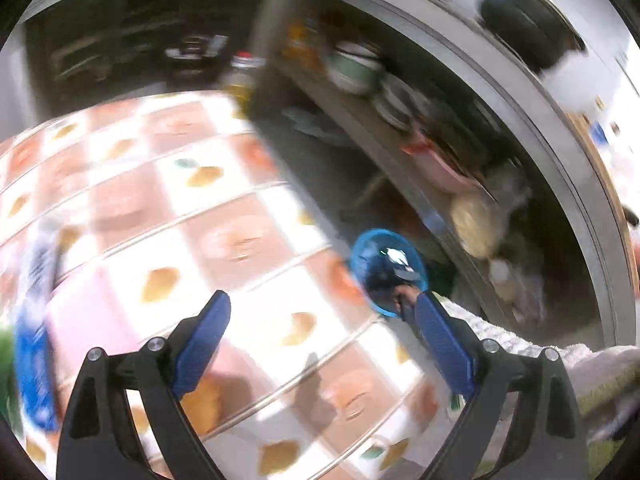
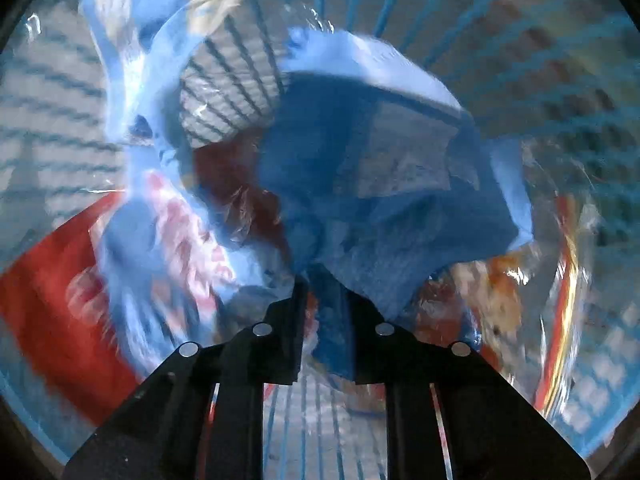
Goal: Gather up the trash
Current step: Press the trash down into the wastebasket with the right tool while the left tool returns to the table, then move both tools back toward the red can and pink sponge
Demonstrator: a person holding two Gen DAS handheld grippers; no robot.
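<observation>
Both views are smeared by blur, so much detail is lost. In the left wrist view the left gripper [image 1: 322, 330] stands with its jaws wide and nothing between them, above a surface [image 1: 248, 332] covered in a cloth of pink and white squares with food prints. At the far left a blue packet [image 1: 34, 364] lies on the cloth, its print unreadable and its lower end cut off by the lens rim. Just past the right finger sits a small blue bin [image 1: 390, 270] with dark contents and one bright scrap inside; its near rim is partly hidden by that finger. A white towel [image 1: 520, 340] runs off to the right edge. Beyond the cloth's far edge a grey shelf [image 1: 400, 136] carries bowls and plates that are too blurred to tell apart, and a black pot [image 1: 528, 20] sits at the upper right. The open room is the stretch of cloth ahead of the jaws.

In the right wrist view the right gripper [image 2: 326, 304] points down into the bin [image 2: 500, 16], whose blue ribs ring the whole picture. Its jaws are narrow, pinched on a crumpled blue wrapper [image 2: 360, 184] that fills the middle and hides most of what lies under it. A red wrapper [image 2: 44, 292] lies at the left and clear plastic [image 2: 568, 264] at the right, both close to the wall. There is little free room around the jaws.
</observation>
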